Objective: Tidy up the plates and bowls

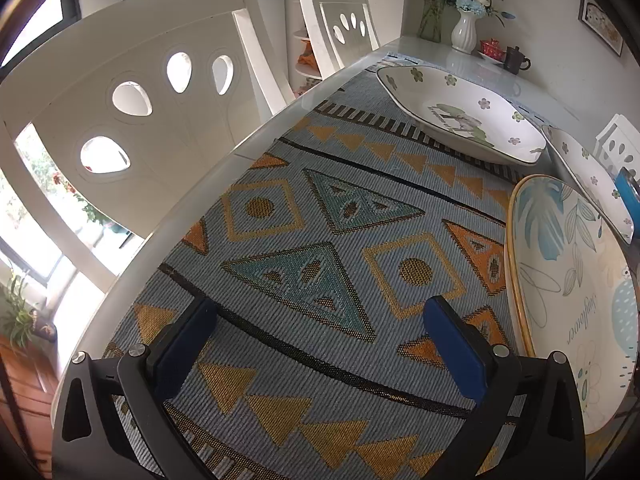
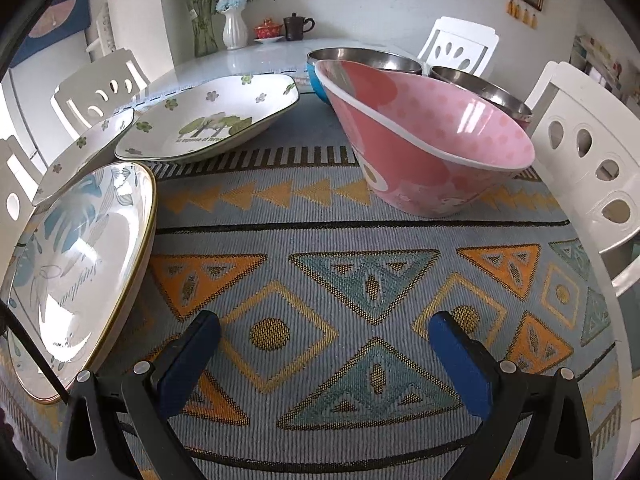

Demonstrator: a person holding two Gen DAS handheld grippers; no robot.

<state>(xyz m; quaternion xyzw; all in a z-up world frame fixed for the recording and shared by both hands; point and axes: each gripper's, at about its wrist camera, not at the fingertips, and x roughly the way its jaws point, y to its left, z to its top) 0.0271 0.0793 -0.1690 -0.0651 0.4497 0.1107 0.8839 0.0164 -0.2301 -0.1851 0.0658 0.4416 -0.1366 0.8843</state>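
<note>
My left gripper (image 1: 320, 316) stands open over the patterned cloth, nothing between its blue pads. To its right lies a gold-rimmed leaf plate (image 1: 572, 280); farther back sit a white flowered tree plate (image 1: 460, 116) and a second flowered plate (image 1: 588, 176). My right gripper (image 2: 324, 330) is open too, above bare cloth. The leaf plate (image 2: 80, 264) lies at its left, with the tree plate (image 2: 212, 116) and the smaller flowered plate (image 2: 88, 152) behind it. A pink slanted bowl (image 2: 432, 136) stands ahead on the right, with two steel bowls (image 2: 360, 60) (image 2: 480, 90) behind it.
The woven cloth (image 2: 360, 232) covers a white table (image 1: 424, 48). White chairs (image 1: 132, 92) (image 2: 592, 152) ring it. At the far end stand vases with flowers (image 2: 234, 28), a red lidded cup (image 2: 268, 32) and a dark mug (image 2: 296, 26).
</note>
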